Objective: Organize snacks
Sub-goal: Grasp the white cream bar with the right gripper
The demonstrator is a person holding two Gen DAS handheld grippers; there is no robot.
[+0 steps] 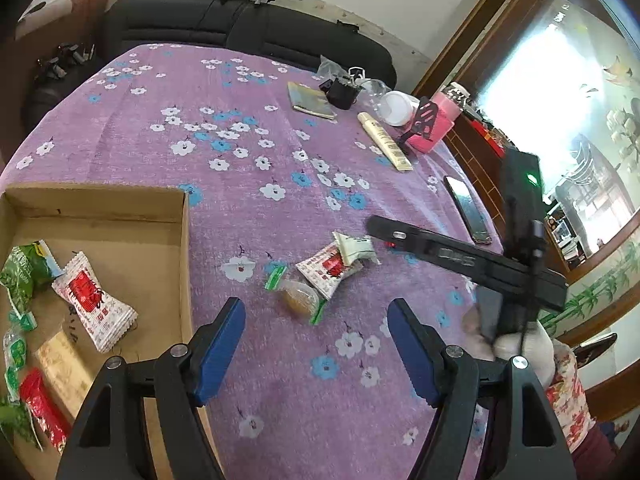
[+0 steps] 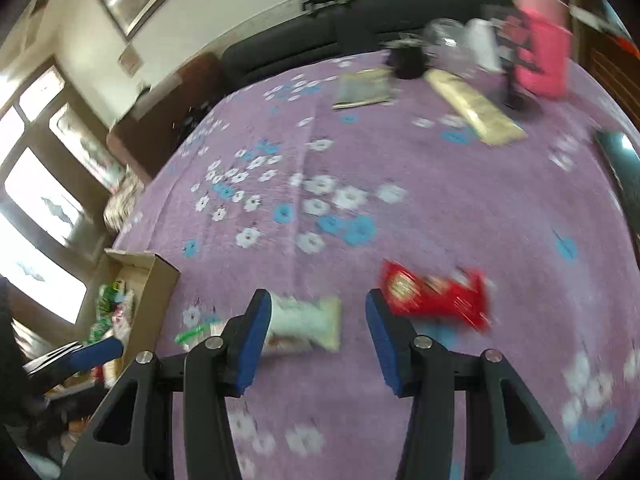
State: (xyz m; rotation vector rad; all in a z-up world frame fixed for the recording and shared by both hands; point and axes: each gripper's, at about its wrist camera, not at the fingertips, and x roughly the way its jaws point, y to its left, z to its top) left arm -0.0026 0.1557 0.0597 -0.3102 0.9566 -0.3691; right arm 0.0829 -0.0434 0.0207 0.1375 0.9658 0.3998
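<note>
The left hand-held gripper [image 1: 316, 344] hovers with jaws apart and empty over the purple flowered table [image 1: 248, 92], a cardboard box [image 1: 182, 248] of snacks at left (several wrapped packets inside) and three loose snacks [image 1: 320, 276] ahead.

A purple flowered cloth [image 1: 280, 152] covers the bench. At its far end sit a booklet [image 1: 312, 101], a cream tube [image 1: 384, 140], a pink container [image 1: 434, 126] and a phone [image 1: 468, 208].
</note>
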